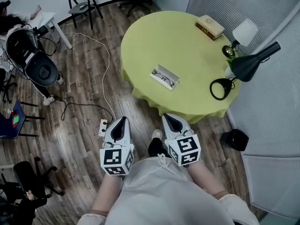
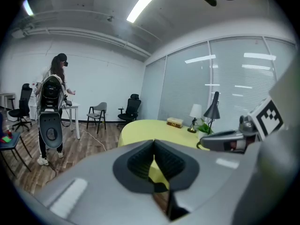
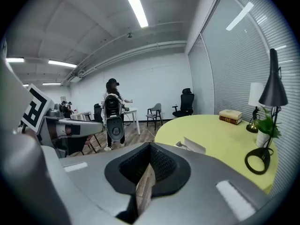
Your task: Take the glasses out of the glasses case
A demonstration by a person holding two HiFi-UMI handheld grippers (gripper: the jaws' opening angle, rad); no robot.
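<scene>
An open white glasses case (image 1: pixel 164 77) lies near the front edge of a round yellow-green table (image 1: pixel 154 41), with dark-framed glasses (image 1: pixel 163 77) inside it. Both grippers hang over the wooden floor, short of the table and apart from the case. My left gripper (image 1: pixel 122 120) is shut and holds nothing; in its own view the pads (image 2: pixel 153 142) meet in front of the table (image 2: pixel 140 125). My right gripper (image 1: pixel 169 118) is also shut and empty, with its tips (image 3: pixel 150 145) pointing toward the table. The case (image 3: pixel 192 146) shows just right of them.
On the table's far side stand a book (image 1: pixel 209 26), a white-shaded lamp (image 1: pixel 242 33), a black desk lamp (image 1: pixel 243 67) and a small plant (image 3: pixel 266 125). A black bin (image 1: pixel 235 139) sits on the floor at right. A power strip (image 1: pixel 102 127) with cable lies at left. A person (image 1: pixel 28 55) stands far left among chairs.
</scene>
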